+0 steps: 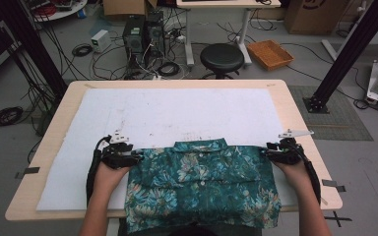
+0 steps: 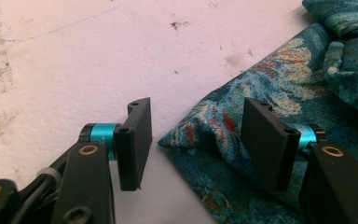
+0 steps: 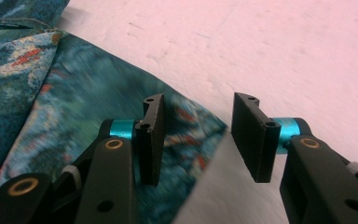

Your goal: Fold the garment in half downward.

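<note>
A teal floral shirt point(image 1: 202, 184) lies folded on the white mat point(image 1: 177, 113), collar away from the person, its lower part hanging over the near table edge. My left gripper point(image 1: 128, 158) rests at the shirt's upper left corner; in the left gripper view that gripper point(image 2: 196, 140) is open, the fabric corner point(image 2: 191, 135) lying between its jaws. My right gripper point(image 1: 274, 153) sits at the upper right corner; in the right gripper view it point(image 3: 198, 135) is open too, the shirt's corner point(image 3: 200, 126) between and under its jaws.
The wooden table point(image 1: 295, 113) carries the mat, with bare mat beyond the shirt. Behind the table stand a black stool point(image 1: 221, 58), computer towers point(image 1: 142, 34), cables and an orange basket point(image 1: 269, 53).
</note>
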